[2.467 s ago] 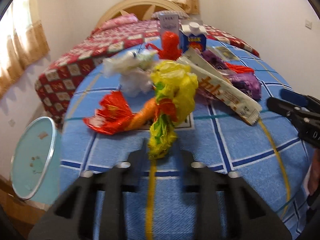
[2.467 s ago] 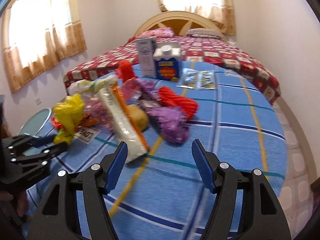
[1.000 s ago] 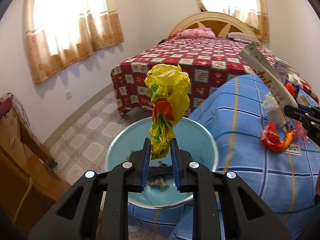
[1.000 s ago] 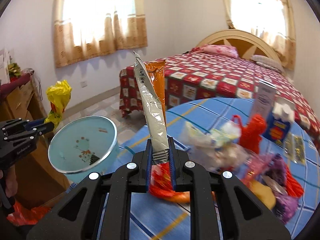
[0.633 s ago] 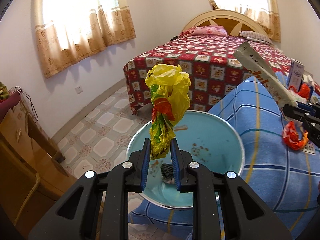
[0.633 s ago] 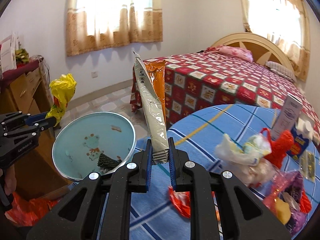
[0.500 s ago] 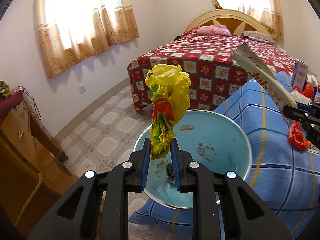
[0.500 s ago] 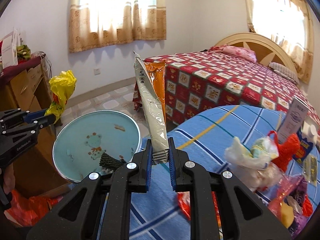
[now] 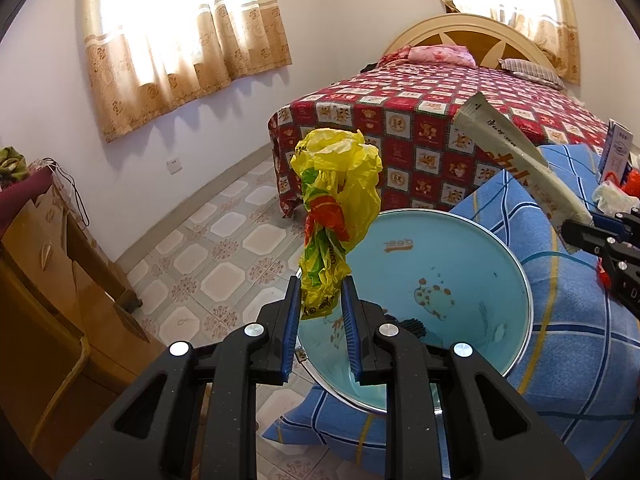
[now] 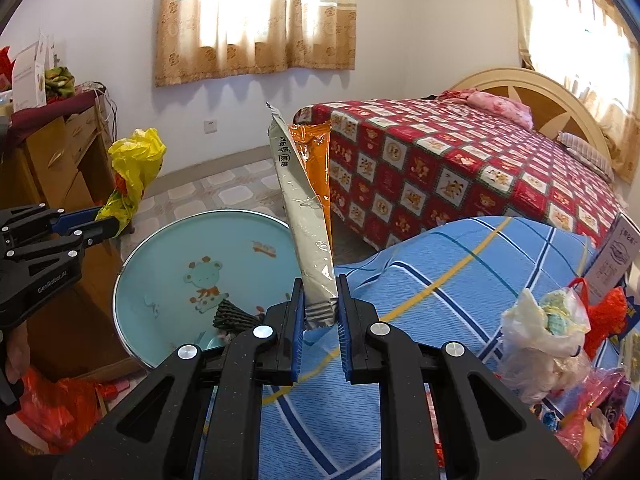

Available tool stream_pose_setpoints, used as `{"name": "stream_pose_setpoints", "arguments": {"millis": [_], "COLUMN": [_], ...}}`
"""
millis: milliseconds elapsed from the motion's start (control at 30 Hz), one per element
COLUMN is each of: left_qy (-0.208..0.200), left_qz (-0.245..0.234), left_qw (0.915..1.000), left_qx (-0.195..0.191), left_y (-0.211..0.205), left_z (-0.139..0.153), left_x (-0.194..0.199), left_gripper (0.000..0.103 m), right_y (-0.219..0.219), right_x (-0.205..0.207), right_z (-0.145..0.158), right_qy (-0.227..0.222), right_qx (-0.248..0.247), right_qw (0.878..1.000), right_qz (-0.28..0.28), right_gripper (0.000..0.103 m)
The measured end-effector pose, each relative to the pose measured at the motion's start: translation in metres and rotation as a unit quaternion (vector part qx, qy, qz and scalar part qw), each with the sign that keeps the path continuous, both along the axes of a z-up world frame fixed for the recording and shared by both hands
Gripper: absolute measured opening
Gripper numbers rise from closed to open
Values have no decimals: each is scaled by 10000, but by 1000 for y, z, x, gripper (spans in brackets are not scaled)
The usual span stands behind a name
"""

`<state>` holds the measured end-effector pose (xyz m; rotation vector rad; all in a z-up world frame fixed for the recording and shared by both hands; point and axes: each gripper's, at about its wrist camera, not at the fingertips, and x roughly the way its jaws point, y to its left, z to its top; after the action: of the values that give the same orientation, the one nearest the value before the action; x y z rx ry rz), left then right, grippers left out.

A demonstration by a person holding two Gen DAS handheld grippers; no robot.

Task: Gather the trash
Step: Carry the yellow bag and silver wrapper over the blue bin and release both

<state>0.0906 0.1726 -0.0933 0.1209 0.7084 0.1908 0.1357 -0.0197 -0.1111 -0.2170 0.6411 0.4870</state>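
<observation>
Pinching the bottom end of a crumpled yellow plastic bag with red and green print (image 9: 335,216), the left gripper (image 9: 320,320) has its blue-padded fingers (image 9: 291,330) closed to a narrow gap on the plastic, and the bag stands up above them. The bag hangs over the near left rim of a round light-blue bin with a cartoon print inside (image 9: 472,264), which sits just beside the edge of a table covered in a blue plaid cloth (image 9: 576,320).

The right gripper (image 10: 319,320) is clenched on the crimped lower end of a long silver-grey snack wrapper with an orange face (image 10: 306,216); the wrapper stands nearly upright, leaning slightly left, above the bin's right rim (image 10: 120,280). A dark ridged scrap (image 10: 230,314) lies on the bin's floor.

A white plastic bag of waste (image 10: 544,328) and other bright litter lie on the cloth to the right. Tiled floor lies open between the bin, a wooden dresser (image 9: 44,300) and a red-quilted bed (image 9: 432,128).
</observation>
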Motion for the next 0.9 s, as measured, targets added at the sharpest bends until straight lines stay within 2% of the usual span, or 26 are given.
{"name": "stream_pose_setpoints", "arguments": {"millis": [900], "left_qy": [75], "left_qz": [-104], "left_qw": [9999], "left_qx": [-38], "left_y": [-7], "left_z": [-5], "left_x": [-1], "left_gripper": [21], "right_y": [7], "right_x": [-5], "right_z": [-1], "right_qy": [1], "right_qx": [-59], "right_qw": [9999], "right_qz": [109], "right_gripper": [16]}}
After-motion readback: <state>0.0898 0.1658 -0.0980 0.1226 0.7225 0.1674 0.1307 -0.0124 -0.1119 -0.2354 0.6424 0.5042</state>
